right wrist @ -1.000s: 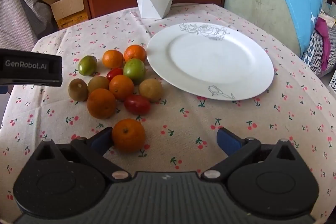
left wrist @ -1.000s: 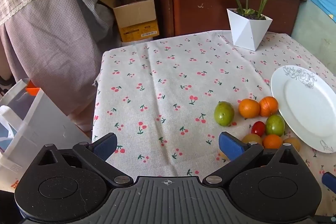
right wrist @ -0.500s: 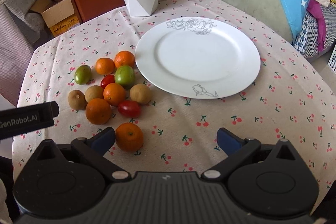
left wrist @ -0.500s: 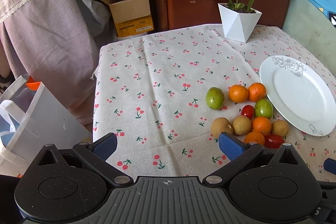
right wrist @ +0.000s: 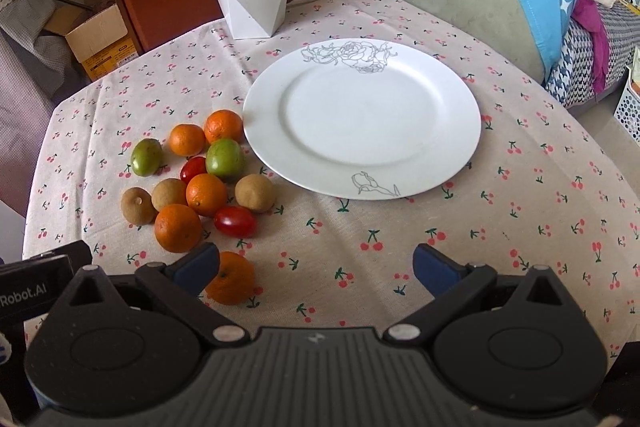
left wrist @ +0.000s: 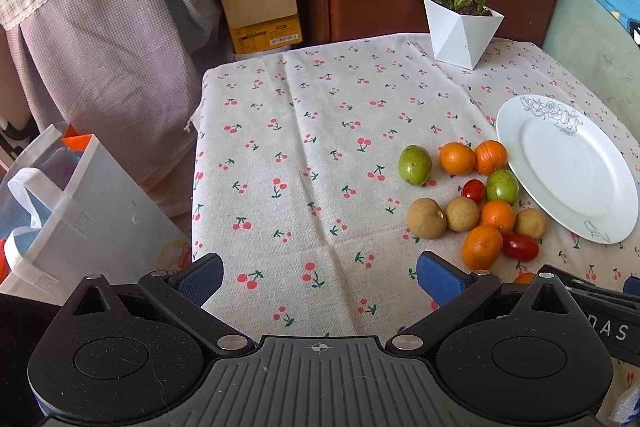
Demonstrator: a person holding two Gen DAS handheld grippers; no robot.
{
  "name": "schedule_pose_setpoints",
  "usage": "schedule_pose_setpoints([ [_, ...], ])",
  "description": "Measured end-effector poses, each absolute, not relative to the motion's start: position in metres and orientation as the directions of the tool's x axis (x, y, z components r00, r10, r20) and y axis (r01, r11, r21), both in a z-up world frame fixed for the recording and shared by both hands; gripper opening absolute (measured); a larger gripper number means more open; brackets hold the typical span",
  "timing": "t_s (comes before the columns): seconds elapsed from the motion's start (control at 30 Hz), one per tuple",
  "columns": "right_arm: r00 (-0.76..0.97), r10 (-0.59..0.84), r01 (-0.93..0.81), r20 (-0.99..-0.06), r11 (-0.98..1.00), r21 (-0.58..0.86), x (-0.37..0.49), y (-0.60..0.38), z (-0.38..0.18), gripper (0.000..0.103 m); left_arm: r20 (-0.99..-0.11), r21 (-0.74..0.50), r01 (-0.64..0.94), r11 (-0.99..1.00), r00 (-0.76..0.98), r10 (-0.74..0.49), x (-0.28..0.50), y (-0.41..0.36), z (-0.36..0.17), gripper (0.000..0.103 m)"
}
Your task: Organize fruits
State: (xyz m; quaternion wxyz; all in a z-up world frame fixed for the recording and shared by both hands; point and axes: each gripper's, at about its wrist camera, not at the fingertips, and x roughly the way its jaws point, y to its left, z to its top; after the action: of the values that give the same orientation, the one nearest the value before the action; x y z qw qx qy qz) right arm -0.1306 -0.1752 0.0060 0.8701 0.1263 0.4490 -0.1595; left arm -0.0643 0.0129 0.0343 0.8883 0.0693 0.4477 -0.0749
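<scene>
**Both tools spread above the fruit, plate bare**

The left tool (left wrist: 318, 275) hangs over the cherry-print cloth with its blue pads wide apart and nothing between them. The right tool (right wrist: 316, 263) is spread just as wide, also holding nothing; one orange (right wrist: 231, 278) lies on the cloth just beside its left pad (right wrist: 198, 263), apart from the rest of the fruit.

Further out, to the left of the right tool's view, the other fruit sits in a loose cluster on the surface (right wrist: 520, 187): a large orange (right wrist: 178, 228) nearest, a red tomato (right wrist: 235, 221) beside it, three brown fruits (right wrist: 138, 205), more oranges, a second small tomato (right wrist: 193, 168) and two green fruits (right wrist: 225, 159).

The white plate (right wrist: 362, 119) lies just right of the cluster, close against the nearest green fruit and the far orange (right wrist: 223, 126).

At the far edge stands a white potted plant (right wrist: 252, 7).
</scene>
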Motion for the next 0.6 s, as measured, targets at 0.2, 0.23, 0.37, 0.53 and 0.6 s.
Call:
schedule_pose_setpoints([
  [0.2, 0.538, -0.167, 0.386, -0.826, 0.92, 0.065, -0.1277, -0.1712, 0.0031, 0.102, -0.808, 0.065, 0.206, 0.976, 0.585, -0.07, -0.0674, 0.014, 0.0318, 0.103],
  [0.23, 0.538, -0.165, 0.384, -0.826, 0.921, 0.066, -0.1276, -0.1708, 0.0033, 0.102, -0.809, 0.066, 0.206, 0.976, 0.583, -0.068, -0.0669, 0.0141, 0.0314, 0.103],
  [0.37, 0.539, -0.175, 0.382, -0.824, 0.923, 0.054, -0.1279, -0.1696, 0.0035, 0.102, -0.81, 0.073, 0.206, 0.976, 0.583, -0.062, -0.0668, 0.0128, 0.0298, 0.103],
  [0.53, 0.539, -0.176, 0.38, -0.824, 0.923, 0.051, -0.1284, -0.1703, 0.0043, 0.102, -0.807, 0.083, 0.208, 0.975, 0.587, -0.056, -0.0681, 0.0117, 0.0284, 0.103],
  [0.6, 0.539, -0.178, 0.381, -0.823, 0.923, 0.05, -0.1285, -0.1705, 0.0046, 0.102, -0.807, 0.084, 0.207, 0.975, 0.588, -0.055, -0.0684, 0.0116, 0.0281, 0.103],
])
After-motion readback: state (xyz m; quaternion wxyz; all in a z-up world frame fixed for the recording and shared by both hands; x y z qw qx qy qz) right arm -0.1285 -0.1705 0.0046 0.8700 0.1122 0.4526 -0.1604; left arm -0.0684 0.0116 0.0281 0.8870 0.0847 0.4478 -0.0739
